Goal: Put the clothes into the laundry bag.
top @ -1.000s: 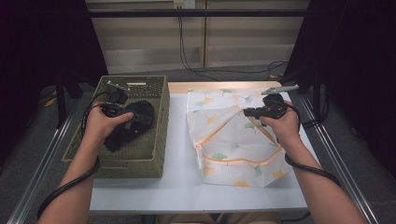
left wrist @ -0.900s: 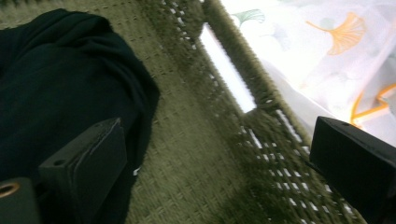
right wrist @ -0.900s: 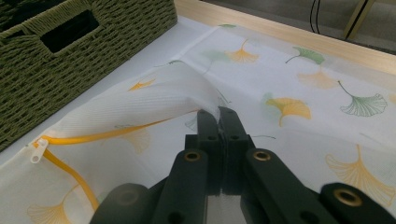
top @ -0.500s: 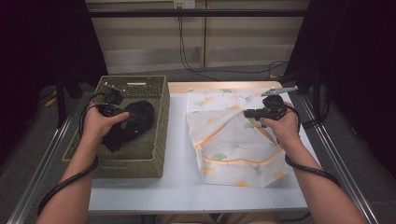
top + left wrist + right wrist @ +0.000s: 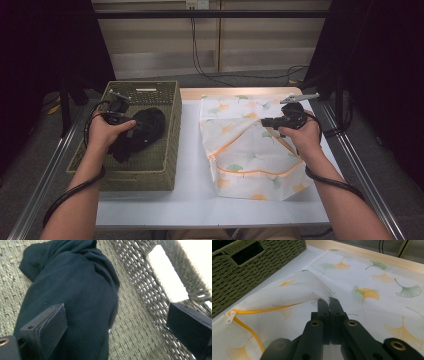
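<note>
lab-like recording bay: white table, black curtains, loose cables, metal rails.

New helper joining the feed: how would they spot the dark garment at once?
Find the green woven basket on the table's left side. Inside lies the black cloth, bunched up under the open left tool. It is the only dark, plain item; the neighbouring bag is white with leaves.
</note>
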Tool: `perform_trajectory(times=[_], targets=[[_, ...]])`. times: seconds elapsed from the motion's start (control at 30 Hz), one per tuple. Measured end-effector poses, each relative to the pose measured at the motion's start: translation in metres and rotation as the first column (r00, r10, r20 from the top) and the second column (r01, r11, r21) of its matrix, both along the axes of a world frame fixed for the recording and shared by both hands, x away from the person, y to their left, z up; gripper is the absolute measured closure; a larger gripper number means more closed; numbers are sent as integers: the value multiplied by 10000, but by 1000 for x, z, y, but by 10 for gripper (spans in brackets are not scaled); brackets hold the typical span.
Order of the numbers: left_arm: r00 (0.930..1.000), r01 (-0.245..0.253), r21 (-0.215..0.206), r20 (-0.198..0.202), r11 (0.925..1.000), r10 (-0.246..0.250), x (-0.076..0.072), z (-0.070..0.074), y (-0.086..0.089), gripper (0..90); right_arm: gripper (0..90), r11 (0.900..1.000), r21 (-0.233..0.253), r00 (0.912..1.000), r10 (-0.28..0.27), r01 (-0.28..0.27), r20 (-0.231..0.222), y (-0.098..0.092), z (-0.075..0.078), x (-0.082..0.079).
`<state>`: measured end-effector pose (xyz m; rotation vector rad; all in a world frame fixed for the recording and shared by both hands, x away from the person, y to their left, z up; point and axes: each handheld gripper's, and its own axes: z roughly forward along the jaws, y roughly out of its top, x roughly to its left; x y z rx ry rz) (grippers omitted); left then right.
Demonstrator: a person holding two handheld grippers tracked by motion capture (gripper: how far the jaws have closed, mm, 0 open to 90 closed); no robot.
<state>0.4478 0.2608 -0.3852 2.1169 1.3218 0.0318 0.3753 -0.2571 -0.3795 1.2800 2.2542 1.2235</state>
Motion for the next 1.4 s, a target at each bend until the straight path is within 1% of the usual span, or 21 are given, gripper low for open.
perform_trajectory(times=[0.07, 0.13, 0.23, 0.3, 0.43, 0.5, 0.53, 0.63, 0.73, 0.83, 0.87, 0.97, 1.0, 1.07, 1.1, 1.17, 1.23, 1.27, 1.3, 1.33, 1.4], targets=[[10000, 21, 54, -29, 10000, -21, 1, -1, 0, 32, 900, 10000, -2, 10000, 14, -14, 6, 0, -1, 0], [10000, -56, 2, -41, 10000, 56, 2, -1, 0, 33, 900, 10000, 8, 10000, 39, -39, -17, 0, -2, 0], [9999, 98, 115, -85, 9999, -97, 2, 1, 0, 33, 900, 10000, 4, 10000, 25, -25, -28, 0, -3, 1], [10000, 21, 86, -11, 10000, -21, 2, 2, -1, 33, 900, 10000, -5, 10000, 32, -32, -27, 0, -3, 1], [9999, 84, 196, 57, 9998, -85, 3, 3, 0, 33, 900, 10000, 4, 10000, 40, -40, -19, 0, -3, 1], [9998, 157, 113, 85, 9998, -158, 3, 3, 0, 33, 900, 10000, 16, 10000, 38, -38, -39, 1, -3, 0], [9997, 221, 139, 74, 9997, -222, 4, 3, 0, 36, 900, 10000, 18, 10000, 42, -42, -50, 1, -3, 0], [9993, 306, 324, 224, 9990, -313, 5, 3, 0, 39, 900, 10000, -11, 10000, 47, -47, -77, 2, -4, 0], [9995, 226, 341, 204, 9992, -233, 6, 3, 0, 37, 900, 10000, 14, 9999, 88, -88, -88, 2, -5, 1], [9996, 189, 495, 210, 9986, -199, 8, 3, 1, 34, 900, 10000, -1, 9999, 70, -70, -88, 2, -5, 1], [9997, 74, 496, 246, 9987, -86, 8, 2, 1, 34, 900, 10000, 4, 9999, 67, -67, -92, 1, -5, 1], [9994, 57, 511, 332, 9987, -74, 11, -1, 4, 26, 900, 10000, 4, 9999, 70, -70, -78, 1, -5, 1], [9992, -22, 485, 390, 9988, 3, 12, -5, 5, 24, 900, 10000, -6, 10000, 69, -69, -72, 1, -5, 1], [9994, 29, 527, 357, 9986, -47, 13, -6, 6, 18, 900, 10000, 0, 10000, 67, -67, -71, 1, -5, 1], [9992, -69, 529, 406, 9986, 47, 13, -8, 6, 16, 900, 10000, -8, 9999, 88, -88, -71, 1, -5, 1], [9988, 15, 636, 491, 9980, -46, 14, -9, 7, 16, 900, 9999, -20, 9999, 99, -99, -78, 1, -5, 1], [9990, 68, 627, 437, 9980, -96, 15, -11, 7, 16, 900, 9999, -44, 9999, 90, -90, -94, 1, -6, 1], [9985, 26, 779, 547, 9970, -69, 15, -11, 7, 16, 900, 9999, -47, 9999, 98, -98, -102, 1, -6, 1], [9982, -54, 821, 601, 9966, 5, 15, -11, 6, 16, 900, 10000, -34, 9999, 93, -93, -113, 1, -6, 1], [9981, -115, 767, 605, 9970, 68, 15, -12, 6, 18, 900, 10000, -28, 9999, 84, -85, -121, 1, -6, 1], [9985, -42, 791, 548, 9969, -1, 16, -12, 7, 17, 900, 10000, -26, 9998, 92, -93, -151, 2, -7, 1]])
